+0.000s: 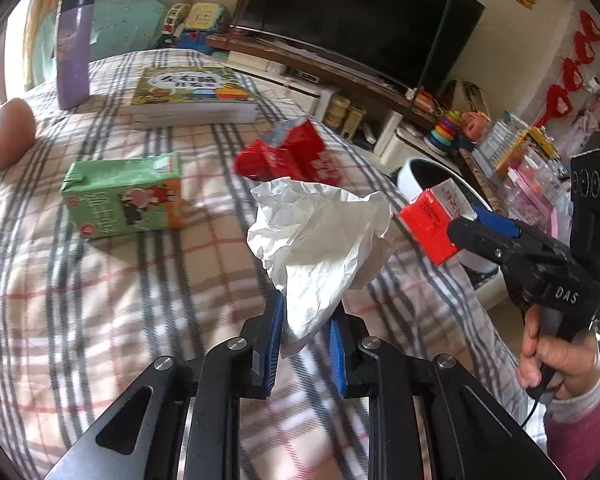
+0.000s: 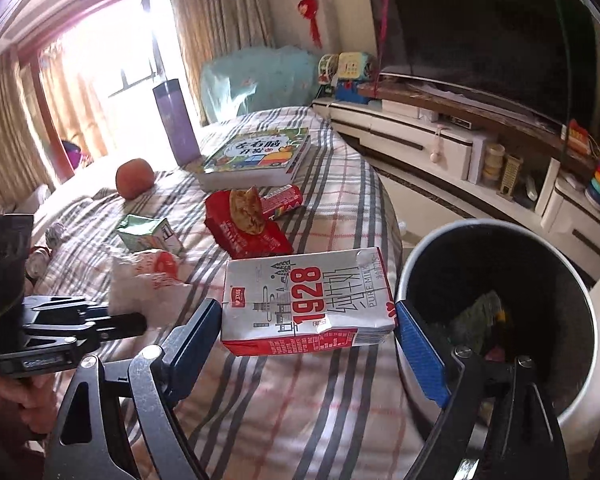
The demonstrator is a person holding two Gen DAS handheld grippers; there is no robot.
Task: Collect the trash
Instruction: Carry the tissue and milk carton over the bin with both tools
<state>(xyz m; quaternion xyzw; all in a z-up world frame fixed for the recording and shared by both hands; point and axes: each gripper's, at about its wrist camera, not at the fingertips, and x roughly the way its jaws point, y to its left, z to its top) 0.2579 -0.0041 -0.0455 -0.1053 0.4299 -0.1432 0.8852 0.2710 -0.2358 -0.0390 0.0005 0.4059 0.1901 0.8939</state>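
Observation:
My left gripper [image 1: 306,314] is shut on a crumpled white paper [image 1: 320,236] and holds it above the checked bedspread [image 1: 100,300]. In the right wrist view the left gripper [image 2: 136,324] and its paper [image 2: 148,284] show at the left. My right gripper [image 2: 306,316] stands wide, its blue pads [image 2: 418,344] pressed on both ends of a red and white "1928" milk carton [image 2: 304,300], which is off the bed. Just to the right of the carton is the white trash bin [image 2: 572,380], with litter inside. The left wrist view shows the right gripper [image 1: 460,222] holding the carton [image 1: 432,220] in front of the bin [image 1: 410,170].
On the bed lie a green drink carton [image 1: 124,196], a red snack bag [image 1: 296,156], a red packet [image 2: 282,200], a picture book [image 1: 192,92], a purple bottle [image 1: 74,48] and a round brown fruit [image 1: 10,132]. A TV cabinet [image 2: 440,136] with toys runs beyond the bed.

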